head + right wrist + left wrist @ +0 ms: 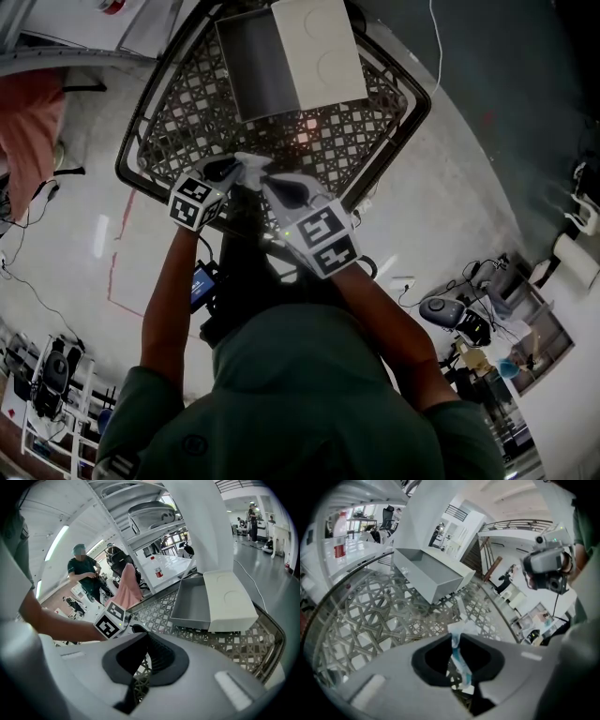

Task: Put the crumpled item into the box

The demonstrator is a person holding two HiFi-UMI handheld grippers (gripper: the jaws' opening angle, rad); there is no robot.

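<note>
R gripper (148,635) jaws tip-to-tip, low centre. Ahead: open grey box (192,603), white lid (232,603) touching its right side, both on lattice table (243,645). Marker cube (111,619) just left.

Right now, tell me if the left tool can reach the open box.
Probably yes: the left tool grips the crumpled item, and only bare lattice tabletop lies before the box.
</note>
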